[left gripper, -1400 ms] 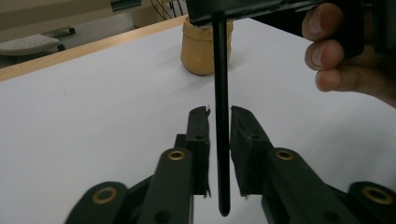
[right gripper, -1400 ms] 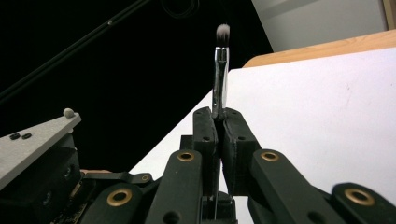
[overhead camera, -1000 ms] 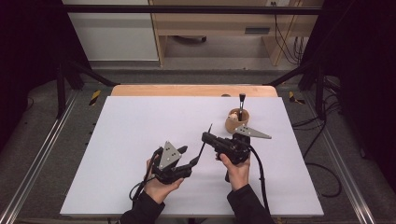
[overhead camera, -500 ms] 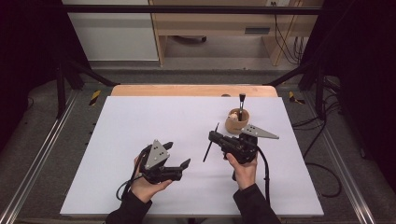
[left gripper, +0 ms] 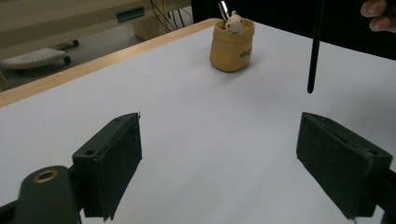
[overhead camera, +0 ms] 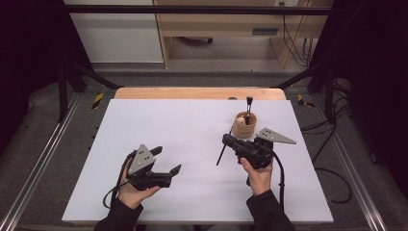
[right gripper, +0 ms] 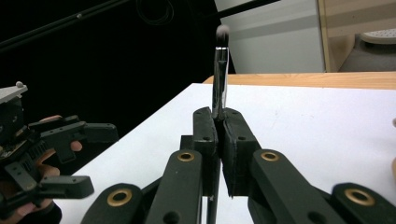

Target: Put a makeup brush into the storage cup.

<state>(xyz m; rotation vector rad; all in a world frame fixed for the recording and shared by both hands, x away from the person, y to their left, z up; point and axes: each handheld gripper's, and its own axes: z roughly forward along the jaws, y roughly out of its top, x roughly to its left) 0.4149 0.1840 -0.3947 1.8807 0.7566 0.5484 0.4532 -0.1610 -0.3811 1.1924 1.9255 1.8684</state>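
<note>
White table point(overhead camera: 183, 139), tan cup point(overhead camera: 245, 125), black brush point(right gripper: 219, 70) with silver ferrule, black fingers point(left gripper: 109, 163)

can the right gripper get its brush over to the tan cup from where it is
Probably yes. The right gripper is shut on the brush, the tan cup stands just beyond it, and only bare table lies between them.

The high view looks forward and down from above the person's side over the whole white table point(overhead camera: 192, 144). Each gripper view rides low and close along its own jaws, and all three share that tabletop; the left gripper view and the high view also share the tan cup point(left gripper: 232, 44)
</note>
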